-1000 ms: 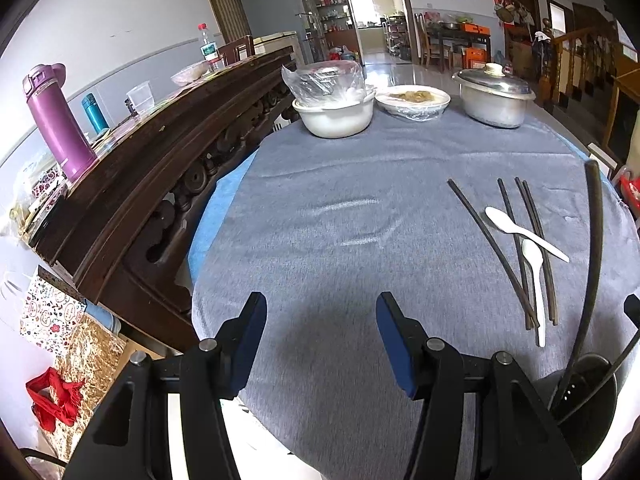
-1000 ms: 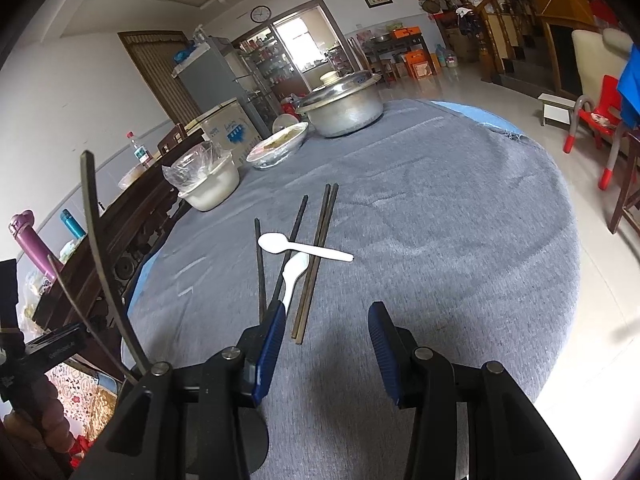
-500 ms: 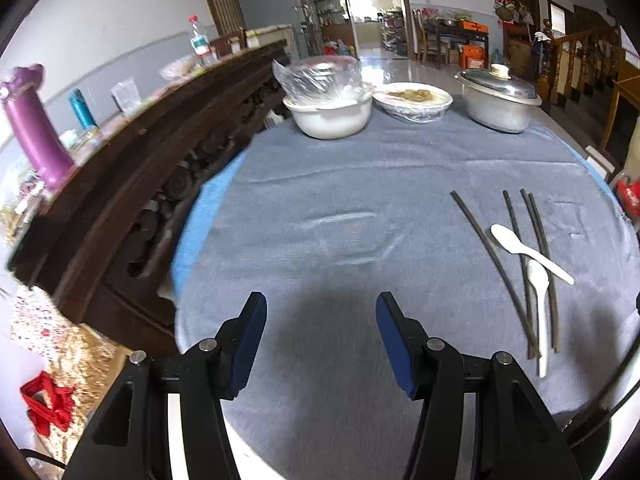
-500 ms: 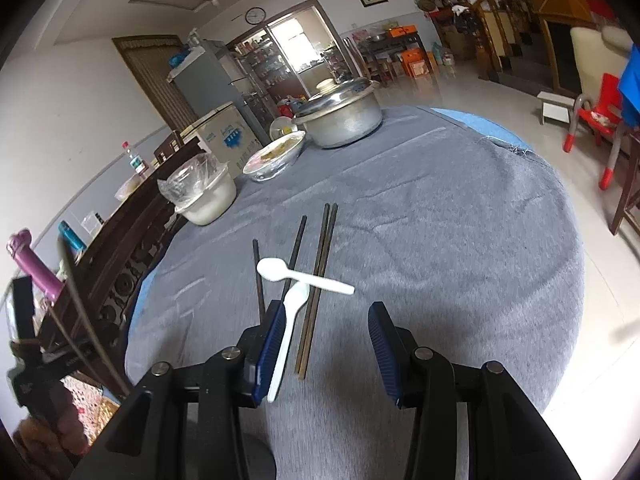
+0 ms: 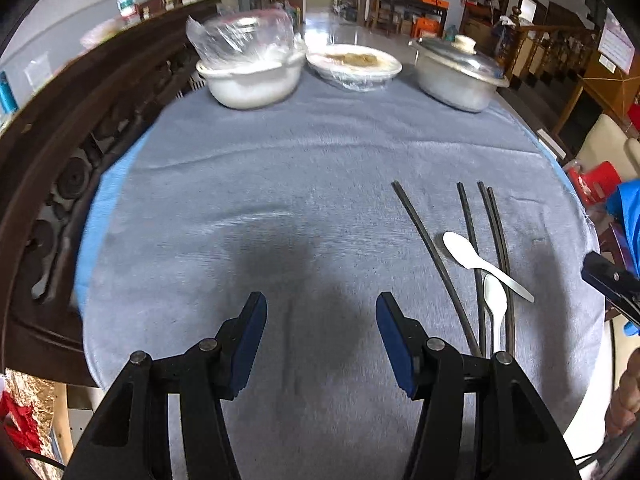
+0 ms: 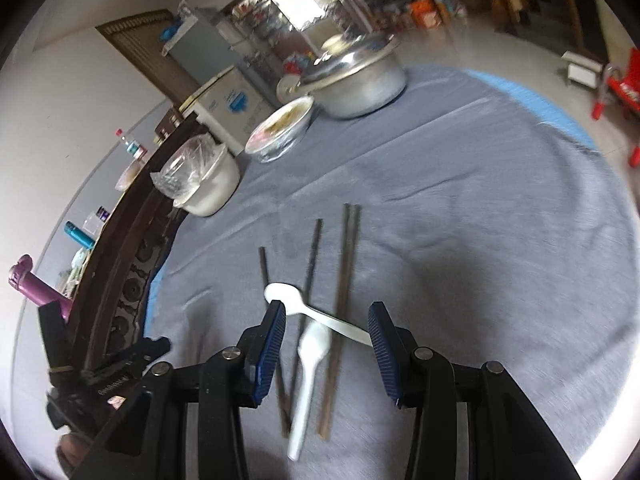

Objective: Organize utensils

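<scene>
1. In the right wrist view, the right gripper (image 6: 327, 322) is being held with its jaws apart and empty above the two white spoons (image 6: 310, 344) and the dark chopsticks (image 6: 347, 280); the other gripper's black body is being shown at the lower left edge there.
2. In the left wrist view, the left gripper (image 5: 321, 310) is being held with its jaws apart and empty over bare grey cloth of the desk (image 5: 260, 184), with the chopsticks (image 5: 434, 248) and spoons (image 5: 470, 258) lying just right of it.
3. Beyond the chopsticks, a plastic-covered white bowl (image 5: 256, 80), a wrapped plate (image 5: 356, 65) and a lidded metal pot (image 5: 456, 74) are being shown at the desk's far edge.
4. Compared with a second ago, the black holder with its chopsticks is no longer being seen at the left wrist view's lower right, and the spoons are now being framed between the right gripper's jaws.
5. One spoon is lying crosswise over the chopsticks, its handle overlapping the other spoon's bowl; the four chopsticks are lying roughly parallel, two of them touching.
</scene>
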Demonstrator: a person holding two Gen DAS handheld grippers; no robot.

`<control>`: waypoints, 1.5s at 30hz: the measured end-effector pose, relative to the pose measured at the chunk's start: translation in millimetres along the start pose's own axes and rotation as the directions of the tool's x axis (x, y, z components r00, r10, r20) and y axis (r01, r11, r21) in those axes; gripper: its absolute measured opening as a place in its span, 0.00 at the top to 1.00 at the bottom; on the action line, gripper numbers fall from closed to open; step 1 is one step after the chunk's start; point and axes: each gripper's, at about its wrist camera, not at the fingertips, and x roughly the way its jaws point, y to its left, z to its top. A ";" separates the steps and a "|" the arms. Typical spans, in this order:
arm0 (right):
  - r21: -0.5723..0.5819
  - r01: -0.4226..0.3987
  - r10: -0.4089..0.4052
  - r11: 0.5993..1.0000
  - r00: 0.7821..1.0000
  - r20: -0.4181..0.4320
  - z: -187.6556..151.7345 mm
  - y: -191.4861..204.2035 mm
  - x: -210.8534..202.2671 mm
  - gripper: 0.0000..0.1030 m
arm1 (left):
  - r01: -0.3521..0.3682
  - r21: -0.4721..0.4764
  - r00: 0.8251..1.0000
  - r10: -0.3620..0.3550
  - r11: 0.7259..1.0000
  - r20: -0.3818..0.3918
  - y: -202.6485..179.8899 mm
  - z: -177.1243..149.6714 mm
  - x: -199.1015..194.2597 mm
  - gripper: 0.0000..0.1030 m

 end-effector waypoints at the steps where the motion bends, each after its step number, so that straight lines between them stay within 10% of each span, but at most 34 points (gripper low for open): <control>1: 0.004 -0.020 0.021 1.000 1.000 -0.021 6.7 3.3 9.8 0.55 | 0.008 0.001 1.000 -0.008 1.000 -0.010 0.7 3.3 4.0 0.44; 18: -0.045 0.152 -0.158 0.987 0.953 -0.260 78.3 37.4 159.4 0.63 | 0.085 -0.042 0.986 -0.090 0.995 -0.141 12.0 55.9 44.8 0.44; 27: -0.179 0.268 -0.306 0.947 0.922 -0.237 74.1 51.1 186.4 0.93 | 0.109 -0.064 0.979 -0.119 0.992 -0.167 5.4 73.9 61.7 0.45; 45: -0.053 0.090 -0.095 0.995 0.990 -0.104 72.3 19.5 114.8 0.93 | 0.161 -0.161 0.953 -0.196 0.974 -0.231 -44.2 114.7 118.8 0.49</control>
